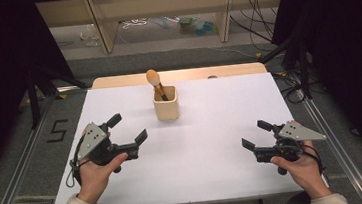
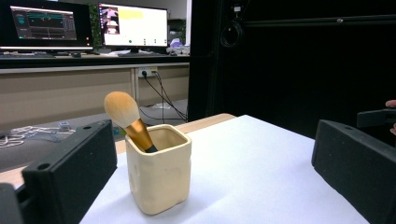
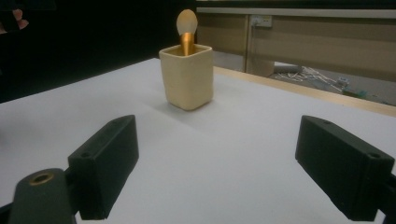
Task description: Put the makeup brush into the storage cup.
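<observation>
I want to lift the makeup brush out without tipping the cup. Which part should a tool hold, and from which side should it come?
Grip the gold ferrule just below the bristle head of the makeup brush, coming from above. The brush stands head up in the cream cup and leans toward its back-left rim, so only that upper part is exposed. The open left tool looks somewhat nearer.

The brush stands in the cup, so the cup's wall hides the lower handle; whether it reaches the bottom cannot be told. In the left gripper view the bottom edge cuts off both jaws of the left tool, and the right edge crops the other tool to a dark sliver. In the right gripper view the right tool is cropped below. Clutter on the floor beyond the surface is too small to identify.
</observation>
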Available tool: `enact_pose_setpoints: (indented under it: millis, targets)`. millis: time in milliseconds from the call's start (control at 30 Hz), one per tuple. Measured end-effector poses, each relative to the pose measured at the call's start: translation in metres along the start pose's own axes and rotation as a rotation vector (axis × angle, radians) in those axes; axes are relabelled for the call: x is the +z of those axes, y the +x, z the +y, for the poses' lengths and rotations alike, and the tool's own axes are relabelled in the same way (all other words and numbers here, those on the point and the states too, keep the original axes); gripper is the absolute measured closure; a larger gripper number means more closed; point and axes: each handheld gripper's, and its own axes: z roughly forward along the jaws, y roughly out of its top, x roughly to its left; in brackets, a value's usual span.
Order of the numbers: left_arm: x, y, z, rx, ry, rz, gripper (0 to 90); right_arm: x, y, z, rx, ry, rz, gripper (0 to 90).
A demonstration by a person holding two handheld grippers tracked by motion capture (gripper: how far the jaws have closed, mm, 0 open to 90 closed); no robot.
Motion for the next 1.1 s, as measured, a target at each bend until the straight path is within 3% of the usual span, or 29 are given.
enact_pose_setpoints:
  millis: [400,467,500,533,667,800,967,1033,1100]
  targets:
    - [-0.020,0.008,-0.007,0.023,0.008,-0.007,0.0,-0.002,0.002,0.001,0.003,0.010,-0.013,14.8]
    - [-0.023,0.008,-0.009,0.002,0.008,-0.016,0.0,-0.002,0.002,0.001,0.006,0.012,-0.014,14.8]
    - [-0.024,0.009,-0.010,0.006,0.007,-0.012,0.0,-0.004,0.002,0.002,0.003,0.032,-0.012,14.8]
    - [-0.026,0.010,-0.010,0.009,0.006,-0.012,0.0,-0.001,0.003,0.001,0.014,-0.004,0.000,14.8]
    - [-0.031,0.010,-0.014,0.003,0.017,-0.004,0.3,-0.002,0.003,0.002,0.003,0.013,-0.016,14.6]
    - [-0.034,0.009,-0.017,0.022,0.030,-0.009,0.8,-0.001,0.003,0.002,-0.012,0.000,-0.014,14.6]
    - [-0.036,0.009,-0.018,0.034,0.038,-0.001,1.0,-0.003,0.005,0.003,-0.019,0.034,-0.020,14.4]
    - [-0.035,0.008,-0.018,0.022,0.044,-0.001,1.0,-0.002,0.005,0.002,-0.019,0.012,-0.022,14.0]
    - [-0.034,0.009,-0.019,0.038,0.046,-0.002,1.0,-0.004,0.005,0.003,-0.020,0.039,-0.019,13.9]
